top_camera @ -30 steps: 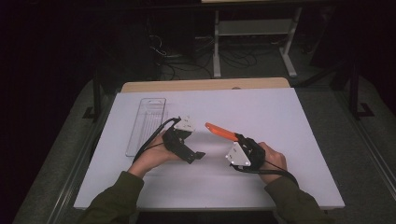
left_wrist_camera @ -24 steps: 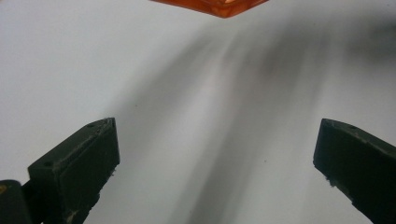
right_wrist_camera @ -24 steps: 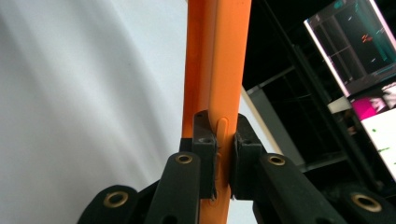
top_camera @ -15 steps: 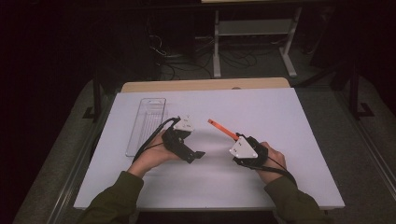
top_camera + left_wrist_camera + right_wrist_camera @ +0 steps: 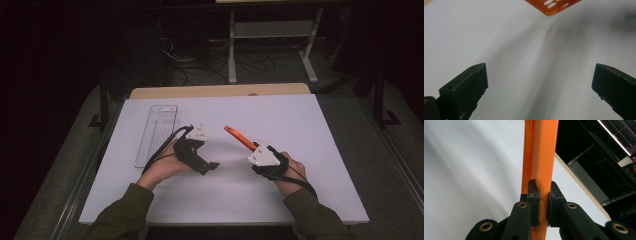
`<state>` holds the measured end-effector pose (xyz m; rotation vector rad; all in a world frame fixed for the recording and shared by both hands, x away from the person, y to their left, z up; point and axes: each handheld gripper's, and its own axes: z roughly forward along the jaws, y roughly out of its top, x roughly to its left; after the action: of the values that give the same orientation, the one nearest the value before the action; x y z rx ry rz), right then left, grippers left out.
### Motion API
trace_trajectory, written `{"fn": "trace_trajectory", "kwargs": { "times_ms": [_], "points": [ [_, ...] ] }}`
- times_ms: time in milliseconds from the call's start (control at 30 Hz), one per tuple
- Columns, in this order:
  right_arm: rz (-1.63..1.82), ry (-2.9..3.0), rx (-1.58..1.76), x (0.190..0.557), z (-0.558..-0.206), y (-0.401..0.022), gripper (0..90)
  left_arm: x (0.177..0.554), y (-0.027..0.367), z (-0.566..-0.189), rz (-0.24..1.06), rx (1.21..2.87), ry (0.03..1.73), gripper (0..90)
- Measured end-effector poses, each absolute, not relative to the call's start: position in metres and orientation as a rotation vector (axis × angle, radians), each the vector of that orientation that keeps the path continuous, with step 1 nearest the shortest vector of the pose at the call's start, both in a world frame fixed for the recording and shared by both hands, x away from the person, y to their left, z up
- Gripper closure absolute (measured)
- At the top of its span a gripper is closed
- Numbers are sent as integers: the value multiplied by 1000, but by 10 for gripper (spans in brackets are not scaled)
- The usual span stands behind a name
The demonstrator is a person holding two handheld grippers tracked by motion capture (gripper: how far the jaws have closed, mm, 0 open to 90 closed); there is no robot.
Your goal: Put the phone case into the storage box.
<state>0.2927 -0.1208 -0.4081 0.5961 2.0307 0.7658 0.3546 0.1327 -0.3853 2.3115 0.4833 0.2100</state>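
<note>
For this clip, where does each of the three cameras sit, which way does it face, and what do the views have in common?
High view: above the person's side, facing forward and down on the white table; both forearms, left gripper, right gripper, clear tray.
Left gripper view: between its spread jaws, over the table toward the orange tool's tip.
Right gripper view: along jaws clamped on the orange tool.
Shared: orange tool and table appear in all three.

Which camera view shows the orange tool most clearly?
The right gripper view: the orange tool fills the middle, clamped between the right gripper jaws. The high view shows it small; the left gripper view shows its perforated end.
</note>
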Motion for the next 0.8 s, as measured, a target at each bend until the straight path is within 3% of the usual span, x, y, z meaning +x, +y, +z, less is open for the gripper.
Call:
{"fn": "trace_trajectory", "kwargs": {
  "times_ms": [800],
  "points": [
    [976,2062,834,299,-405,-130,819,354,133,-385,214,2307,496,0]
  ]
}}
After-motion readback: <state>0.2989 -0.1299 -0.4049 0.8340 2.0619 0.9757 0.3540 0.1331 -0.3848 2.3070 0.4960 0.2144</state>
